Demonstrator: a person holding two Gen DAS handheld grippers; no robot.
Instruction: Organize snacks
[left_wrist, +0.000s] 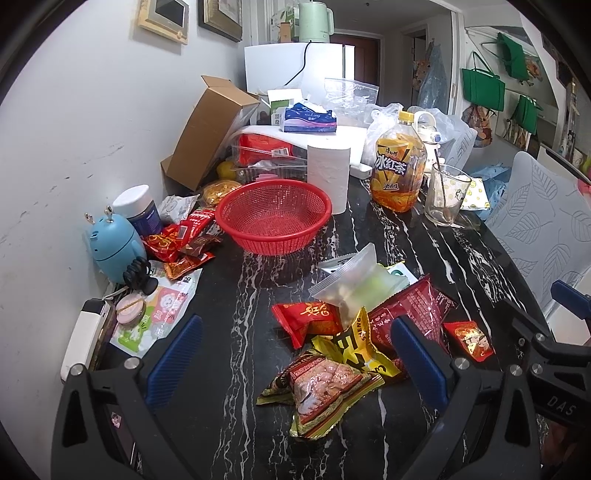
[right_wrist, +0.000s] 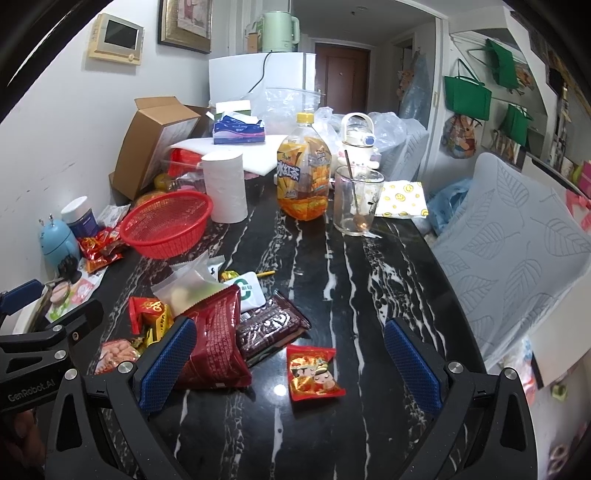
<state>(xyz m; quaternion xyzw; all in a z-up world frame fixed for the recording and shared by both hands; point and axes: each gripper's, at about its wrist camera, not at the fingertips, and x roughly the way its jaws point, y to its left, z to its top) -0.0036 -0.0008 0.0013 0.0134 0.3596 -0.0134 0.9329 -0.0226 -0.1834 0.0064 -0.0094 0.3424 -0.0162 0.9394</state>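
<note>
**Both hand-held grippers wide apart over the snack pile**

Nearest my left hand-held gripper, jaws spread and holding nothing, lies a peanut packet beside a yellow packet. My right hand-held gripper is likewise spread, with a small red packet lying between its fingers, untouched. Other snacks sit heaped mid-counter. Near the wall-side edge sits a red basket.

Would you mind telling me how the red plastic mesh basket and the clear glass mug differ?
The red plastic mesh basket is wide, shallow and opaque red; the clear glass mug is taller, narrower and see-through. The basket holds nothing, while the mug has a metal spoon standing in it. Both sit upright and open-topped on the black marble table.
</note>
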